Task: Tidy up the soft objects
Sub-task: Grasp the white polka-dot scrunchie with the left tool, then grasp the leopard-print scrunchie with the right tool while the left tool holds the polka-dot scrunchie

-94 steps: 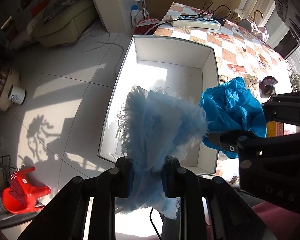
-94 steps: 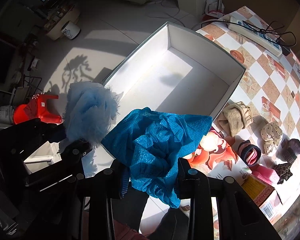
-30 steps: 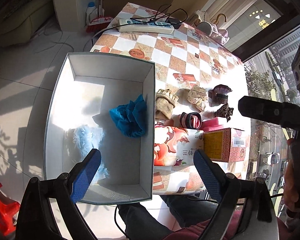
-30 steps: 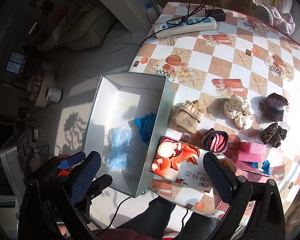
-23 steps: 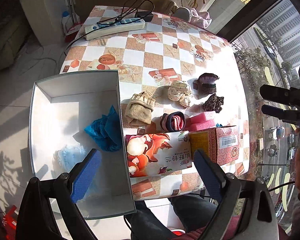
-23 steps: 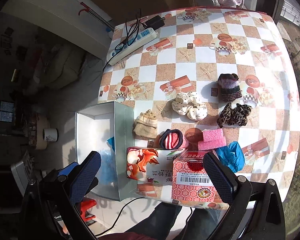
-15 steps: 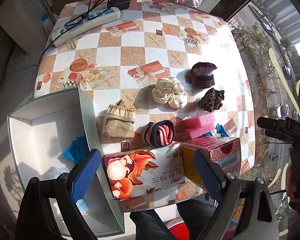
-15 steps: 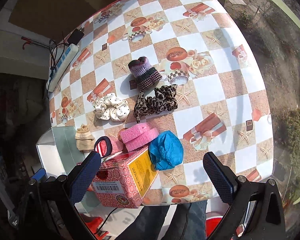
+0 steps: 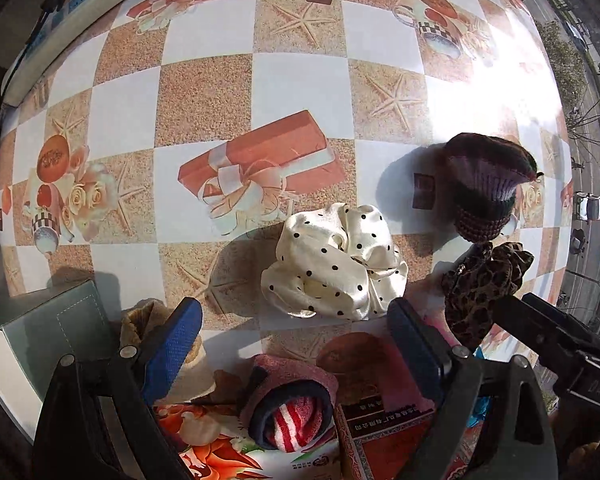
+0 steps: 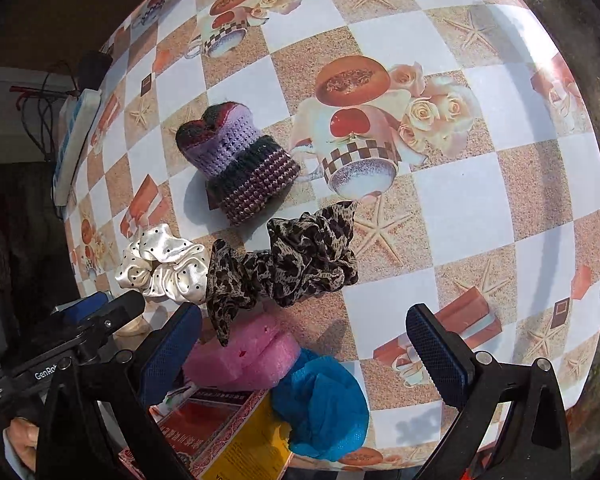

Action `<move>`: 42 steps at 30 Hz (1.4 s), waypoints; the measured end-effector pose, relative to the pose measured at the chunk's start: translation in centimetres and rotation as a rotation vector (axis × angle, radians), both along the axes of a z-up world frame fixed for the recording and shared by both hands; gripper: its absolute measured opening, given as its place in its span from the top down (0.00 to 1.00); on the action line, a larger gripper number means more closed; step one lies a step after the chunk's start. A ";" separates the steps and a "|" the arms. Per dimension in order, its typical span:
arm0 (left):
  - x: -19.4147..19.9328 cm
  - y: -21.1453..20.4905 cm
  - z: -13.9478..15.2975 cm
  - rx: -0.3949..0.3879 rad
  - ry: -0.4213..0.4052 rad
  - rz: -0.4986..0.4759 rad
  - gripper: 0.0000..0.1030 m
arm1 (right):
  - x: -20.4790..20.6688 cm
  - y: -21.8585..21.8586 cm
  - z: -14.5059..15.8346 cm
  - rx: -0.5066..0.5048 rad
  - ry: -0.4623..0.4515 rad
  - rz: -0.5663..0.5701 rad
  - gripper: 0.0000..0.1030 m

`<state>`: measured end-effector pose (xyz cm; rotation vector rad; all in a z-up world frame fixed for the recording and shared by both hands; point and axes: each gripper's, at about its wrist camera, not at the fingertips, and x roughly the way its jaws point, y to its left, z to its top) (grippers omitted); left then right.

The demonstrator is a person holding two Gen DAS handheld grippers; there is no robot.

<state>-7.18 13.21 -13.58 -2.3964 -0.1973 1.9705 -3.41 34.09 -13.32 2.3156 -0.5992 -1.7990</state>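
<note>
Both our grippers, left (image 9: 290,332) and right (image 10: 302,338), now hang with jaws wide and empty over the tabletop (image 9: 204,92), the two blue pieces dropped in the box (image 9: 48,320). Next likely: the white scrunchie (image 9: 332,264) mid-frame, the leopard scrunchie (image 10: 284,268) centre.

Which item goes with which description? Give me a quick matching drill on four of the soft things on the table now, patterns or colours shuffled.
Things:
1. satin scrunchie
2. gauzy scrunchie
3. knitted piece
4. mesh bundle

Descriptions:
A. plain blue
B. purple and dark bands
C. cream with black dots
D. leopard print

Pairs: 1-C, 2-D, 3-B, 4-A
</note>
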 end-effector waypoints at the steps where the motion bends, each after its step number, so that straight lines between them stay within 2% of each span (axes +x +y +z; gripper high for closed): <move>1: -0.1 0.0 -0.6 -0.001 -0.007 0.007 0.08 | -0.3 -0.4 -0.8 0.009 -0.009 0.021 0.00; 4: -0.4 0.4 -1.9 -0.012 -0.024 0.012 0.08 | -0.5 -1.1 -2.7 0.089 -0.022 0.106 0.00; 8: -0.6 0.8 -3.6 -0.023 -0.042 -0.005 0.07 | -0.1 -0.6 -3.5 0.072 -0.021 0.114 0.00; 9: -0.6 0.7 -4.0 -0.025 -0.051 -0.003 0.07 | -0.1 -0.9 -3.5 0.080 -0.015 0.142 0.00; 11: -0.6 0.8 -4.6 -0.050 -0.051 -0.014 0.00 | -0.1 -1.9 -3.5 0.094 0.001 0.204 0.00; 13: -0.4 0.9 -4.9 -0.076 -0.051 -0.035 0.00 | 0.1 -2.6 -3.5 0.110 0.010 0.253 0.00; 15: -0.3 0.9 -5.0 -0.082 -0.046 -0.048 0.00 | 0.5 -3.6 -3.7 0.153 0.017 0.329 0.00; 18: -0.4 1.8 -5.1 -0.083 -0.054 -0.038 0.00 | 1.9 -5.9 -4.0 0.257 0.043 0.508 0.00; 22: -0.8 1.8 -5.6 -0.079 -0.108 -0.029 0.01 | 2.2 -5.2 -3.9 0.254 0.010 0.465 0.02; 23: -0.8 1.9 -5.3 -0.078 -0.097 -0.029 0.03 | 2.2 -4.9 -3.7 0.260 0.019 0.464 0.05; 26: -0.3 1.5 -3.8 -0.074 -0.038 -0.053 0.28 | 2.3 -4.2 -2.4 0.271 0.069 0.468 0.37; 27: -0.2 1.5 -3.3 -0.070 -0.019 -0.063 0.50 | 2.3 -4.0 -2.0 0.265 0.088 0.474 0.63; 28: -0.1 1.5 -2.8 -0.054 -0.009 -0.063 0.68 | 2.4 -3.8 -1.7 0.249 0.097 0.478 0.81; 29: 0.0 1.2 -2.1 -0.042 0.009 -0.052 0.69 | 2.4 -3.3 -1.6 0.231 0.103 0.467 0.82; 32: 0.7 0.4 0.9 -0.082 0.121 -0.040 0.72 | 2.0 -2.1 -0.2 0.173 0.135 0.405 0.83; 38: 4.1 -0.9 7.5 -0.068 0.291 -0.042 0.72 | 3.4 1.4 5.3 0.111 0.231 0.327 0.83; 42: 7.9 -0.6 11.4 -0.037 0.359 -0.058 0.72 | 3.4 1.8 9.0 0.089 0.275 0.286 0.83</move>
